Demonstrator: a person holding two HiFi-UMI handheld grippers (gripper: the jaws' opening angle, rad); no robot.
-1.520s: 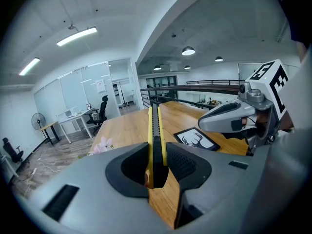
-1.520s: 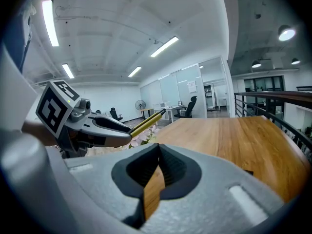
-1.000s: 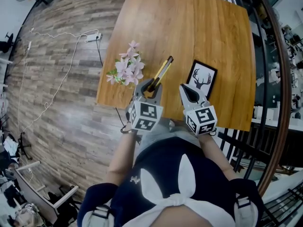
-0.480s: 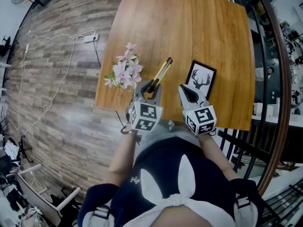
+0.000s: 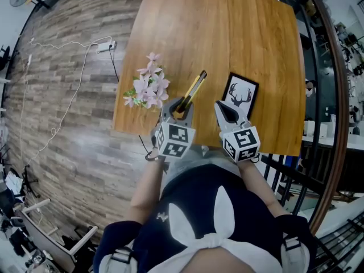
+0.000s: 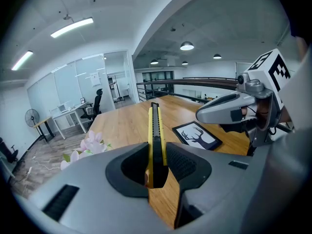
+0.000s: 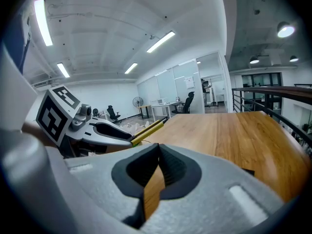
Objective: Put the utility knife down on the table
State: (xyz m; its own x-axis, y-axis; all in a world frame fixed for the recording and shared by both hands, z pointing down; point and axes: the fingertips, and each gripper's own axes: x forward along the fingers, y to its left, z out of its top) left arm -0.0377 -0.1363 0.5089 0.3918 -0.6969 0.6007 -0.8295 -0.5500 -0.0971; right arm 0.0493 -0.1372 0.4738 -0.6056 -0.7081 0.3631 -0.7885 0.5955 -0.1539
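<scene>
Unmoved left claw (image 6: 157, 161) tight on knife (image 6: 155, 123)

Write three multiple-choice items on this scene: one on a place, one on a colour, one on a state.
1. In the head view, the deer picture lies on which side of the utility knife?
A left
B right
C underneath

2. The flowers are:
A pink
B blue
C orange

3. The utility knife is:
A lying loose
B clamped in the left gripper
C snapped in two

Answers:
1 B, the frame sits right of the knife.
2 A, the petals are pale pink.
3 B, the jaws press on the knife's sides.
</scene>
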